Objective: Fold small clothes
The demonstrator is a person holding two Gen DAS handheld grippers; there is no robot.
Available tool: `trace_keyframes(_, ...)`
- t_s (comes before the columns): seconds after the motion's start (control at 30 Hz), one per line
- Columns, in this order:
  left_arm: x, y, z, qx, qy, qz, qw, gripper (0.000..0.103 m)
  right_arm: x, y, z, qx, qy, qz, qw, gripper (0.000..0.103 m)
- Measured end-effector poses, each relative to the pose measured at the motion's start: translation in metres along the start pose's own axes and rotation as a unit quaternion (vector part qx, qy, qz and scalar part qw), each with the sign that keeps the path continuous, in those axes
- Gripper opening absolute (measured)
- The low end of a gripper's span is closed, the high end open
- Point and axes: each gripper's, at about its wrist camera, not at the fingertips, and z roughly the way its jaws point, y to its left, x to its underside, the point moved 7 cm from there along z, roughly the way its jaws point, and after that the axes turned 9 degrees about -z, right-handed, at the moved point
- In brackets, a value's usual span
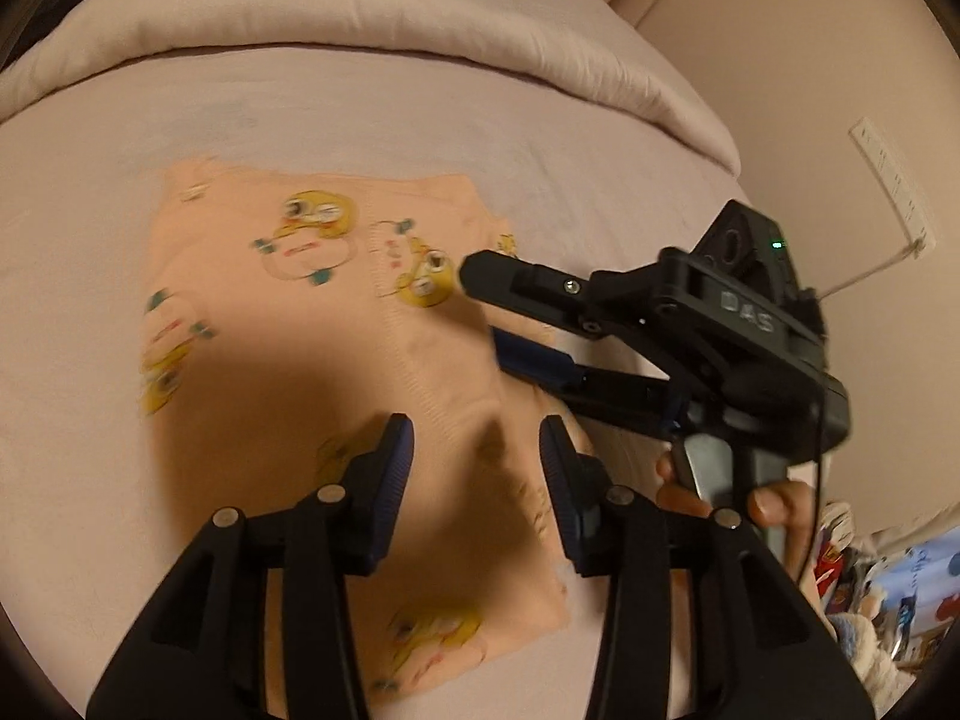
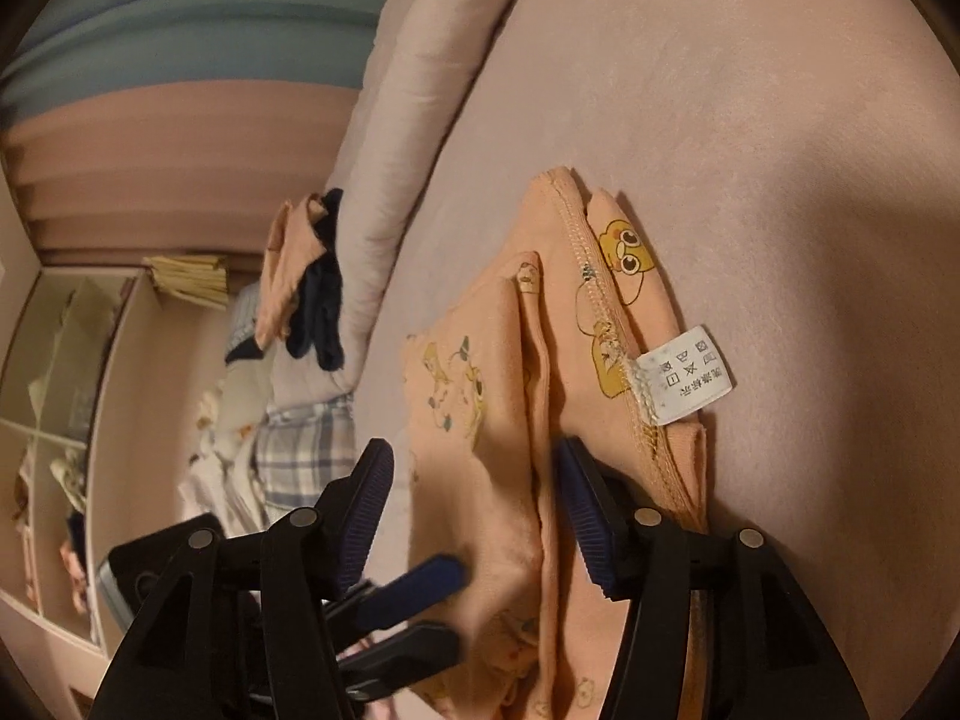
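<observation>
A small peach garment (image 1: pixel 312 324) with yellow cartoon prints lies partly folded on the pale pink bed; in the right wrist view (image 2: pixel 540 396) it shows a white care label (image 2: pixel 684 375). My left gripper (image 1: pixel 477 456) is open just above the garment's near part, holding nothing. My right gripper (image 2: pixel 474 492) is open with the garment's folded edge between its fingers; in the left wrist view it (image 1: pixel 480 312) reaches in from the right over the garment's right edge. The left gripper (image 2: pixel 444 606) shows at lower left in the right wrist view.
A rolled pink duvet (image 1: pixel 360 6) runs along the far side of the bed. A pile of dark and peach clothes (image 2: pixel 306 276) lies by the duvet's end. Toys and bags (image 1: pixel 888 588) sit beyond the bed's right edge. A shelf unit (image 2: pixel 60 420) stands at left.
</observation>
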Motion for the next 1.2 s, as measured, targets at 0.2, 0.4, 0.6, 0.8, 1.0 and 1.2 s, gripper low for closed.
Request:
trace_keyframes(0.2, 0.028, 0.052, -0.038, -0.017, -0.043, -0.042, 0.9981, 0.050, -0.005, 0.010, 0.012, 0.075, 0.012, -0.069, 0.995, 0.057)
trace_keyframes(0.4, 0.057, 0.100, -0.062, -0.049, -0.070, -0.107, 0.9906, 0.051, -0.007, 0.012, 0.024, 0.137, 0.011, -0.133, 0.982, 0.015)
trace_keyframes(0.6, 0.075, 0.104, -0.066, -0.018, -0.076, -0.132, 0.9882, 0.051, -0.016, 0.035, 0.007, 0.154, -0.010, -0.193, 0.969, 0.009)
trace_keyframes(0.8, 0.080, 0.107, -0.074, -0.013, -0.071, -0.125, 0.9895, 0.052, -0.042, 0.038, -0.015, 0.193, -0.020, -0.206, 0.959, 0.009)
trace_keyframes(1.0, 0.080, 0.106, -0.066, -0.015, -0.060, -0.121, 0.9907, 0.052, -0.047, -0.010, -0.011, 0.254, -0.005, -0.179, 0.951, 0.009)
trace_keyframes(1.2, 0.067, 0.095, -0.064, -0.019, -0.064, -0.103, 0.9925, 0.052, -0.043, -0.027, -0.019, 0.220, -0.019, -0.143, 0.965, 0.016)
